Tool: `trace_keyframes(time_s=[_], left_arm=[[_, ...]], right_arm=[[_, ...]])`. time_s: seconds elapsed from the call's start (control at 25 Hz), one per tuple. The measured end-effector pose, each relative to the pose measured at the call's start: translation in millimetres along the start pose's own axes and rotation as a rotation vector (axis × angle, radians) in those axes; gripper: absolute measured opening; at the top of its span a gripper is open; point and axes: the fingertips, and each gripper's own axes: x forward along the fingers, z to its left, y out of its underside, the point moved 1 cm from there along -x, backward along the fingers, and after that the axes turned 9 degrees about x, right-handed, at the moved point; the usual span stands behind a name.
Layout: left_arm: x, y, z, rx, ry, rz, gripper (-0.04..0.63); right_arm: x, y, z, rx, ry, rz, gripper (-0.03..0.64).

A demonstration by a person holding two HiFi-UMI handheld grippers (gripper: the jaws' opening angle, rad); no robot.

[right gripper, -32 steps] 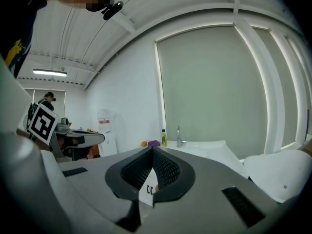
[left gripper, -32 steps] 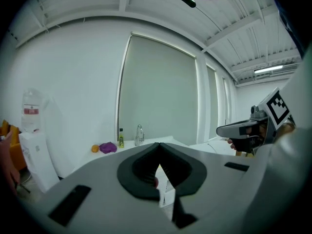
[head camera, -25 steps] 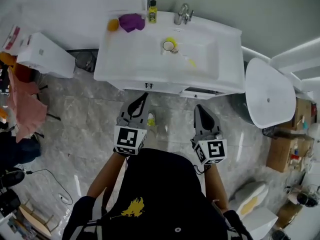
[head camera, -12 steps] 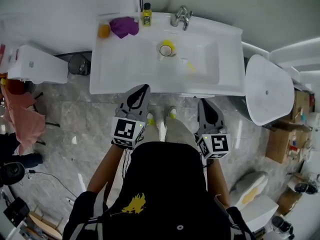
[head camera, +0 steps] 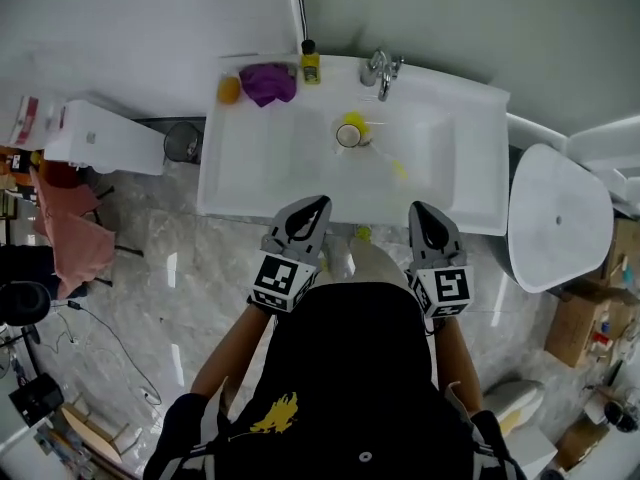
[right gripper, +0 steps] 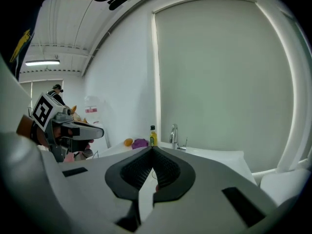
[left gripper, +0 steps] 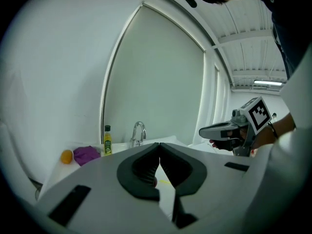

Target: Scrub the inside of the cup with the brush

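Observation:
In the head view a white sink (head camera: 240, 183) stands against the wall. A small cup (head camera: 347, 136) with something yellow beside it sits in the basin. To its right lies a thin brush with a yellow end (head camera: 398, 170). My left gripper (head camera: 320, 202) and right gripper (head camera: 420, 209) hover side by side at the sink's front edge, both shut and empty. In the left gripper view the left gripper (left gripper: 159, 145) has its jaws together, with the right gripper (left gripper: 229, 129) off to the right. In the right gripper view the right gripper (right gripper: 152, 149) is likewise shut, and the left gripper (right gripper: 73, 128) shows at the left.
A faucet (head camera: 380, 70), a yellow bottle (head camera: 311, 64), a purple cloth (head camera: 268, 82) and an orange ball (head camera: 229, 90) line the sink's back rim. A white box (head camera: 105, 138) and bin (head camera: 183, 140) stand left; a white oval fixture (head camera: 555, 218) stands right.
The person has stepped forward. Both grippers have travelled toward the sink and now reach its front edge. Both stay shut.

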Motion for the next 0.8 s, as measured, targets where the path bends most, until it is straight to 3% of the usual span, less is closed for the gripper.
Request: trace_keyframes(time_s=[0.36, 0.68, 0.8], left_arm=[[66.0, -18.0, 13.1, 0.017, -0.152, 0.084, 0.018], [74.2, -0.6, 44.4, 0.043, -0.240, 0.155, 0.018], [80.0, 20.0, 56.7, 0.058, -0.208, 0.210, 0.018]], right_arm=[[52.5, -20.5, -71.5, -0.022, -0.116, 0.010, 0.025], [86.9, 7.3, -62.1, 0.075, -0.186, 0.100, 0.025], [95.4, 10.0, -42.7, 0.093, -0.192, 0.108, 0.025]])
